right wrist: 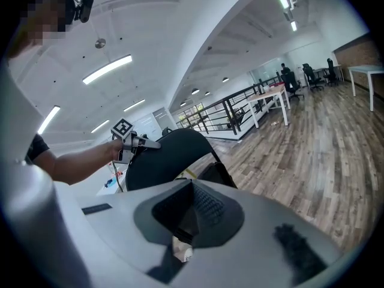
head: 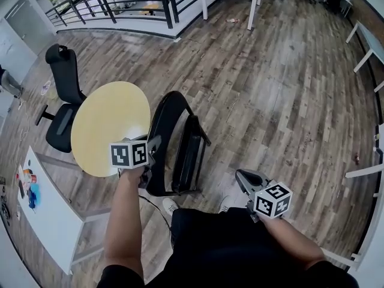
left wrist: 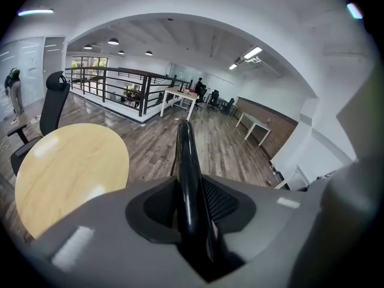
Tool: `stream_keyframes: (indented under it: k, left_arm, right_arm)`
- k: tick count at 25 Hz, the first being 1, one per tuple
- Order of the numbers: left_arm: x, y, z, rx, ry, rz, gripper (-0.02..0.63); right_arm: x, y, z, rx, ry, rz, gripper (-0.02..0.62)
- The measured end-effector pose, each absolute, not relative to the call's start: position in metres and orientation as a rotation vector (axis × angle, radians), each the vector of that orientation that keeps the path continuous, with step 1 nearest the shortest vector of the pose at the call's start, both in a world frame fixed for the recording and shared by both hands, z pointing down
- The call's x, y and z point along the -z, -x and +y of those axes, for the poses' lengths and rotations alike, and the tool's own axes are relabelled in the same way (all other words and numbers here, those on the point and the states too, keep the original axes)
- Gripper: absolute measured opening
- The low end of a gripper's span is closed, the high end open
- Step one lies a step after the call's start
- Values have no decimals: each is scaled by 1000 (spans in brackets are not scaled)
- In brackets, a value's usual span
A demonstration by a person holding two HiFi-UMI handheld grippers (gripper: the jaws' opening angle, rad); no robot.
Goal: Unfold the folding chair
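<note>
Gripping the one folding chair is the left tool; right tool closed, empty; one round bench, wooden floor.

We see a wood-plank floor bearing the black folding chair, its rim running up between the jaws of the left gripper, a round yellow table just left of those jaws, and a black office chair beyond that table.
</note>
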State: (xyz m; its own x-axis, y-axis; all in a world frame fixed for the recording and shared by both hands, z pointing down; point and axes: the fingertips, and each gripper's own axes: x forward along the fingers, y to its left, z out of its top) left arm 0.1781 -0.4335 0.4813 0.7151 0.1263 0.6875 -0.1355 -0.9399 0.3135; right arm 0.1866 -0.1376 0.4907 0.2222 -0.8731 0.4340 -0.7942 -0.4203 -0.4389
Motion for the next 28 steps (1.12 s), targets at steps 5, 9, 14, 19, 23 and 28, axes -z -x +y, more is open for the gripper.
stream_keyframes:
  k: [5,9,14,19,23,28]
  left_arm:
    - [-477,-181,-416,-1086,-2594,-25,121]
    - [-477,-183,-400,-1093,-2601,-27,121]
    - [-471,-191,-375,-1094,-2591,-14,120]
    - [-471,-198,-350,-1103,-2582,0,118]
    - [-470,-201,-337,-1114,-2595,-16,117]
    - [-472,-204,-320,-1134,-2593,-29,117]
  right_arm:
    - [-505,-180,-129,1024,2315,1643,6]
    - [-524,-178,-138,1070,2218,1624,6]
    - [-558,-179,-171,1156,2032,1603,44]
    - [-594,-185,-204,1233,1883,1536,103]
    - [-624,-189,-224,1292,1716,1434,138]
    - [-668,-192,-237,1376,1617,1341,187]
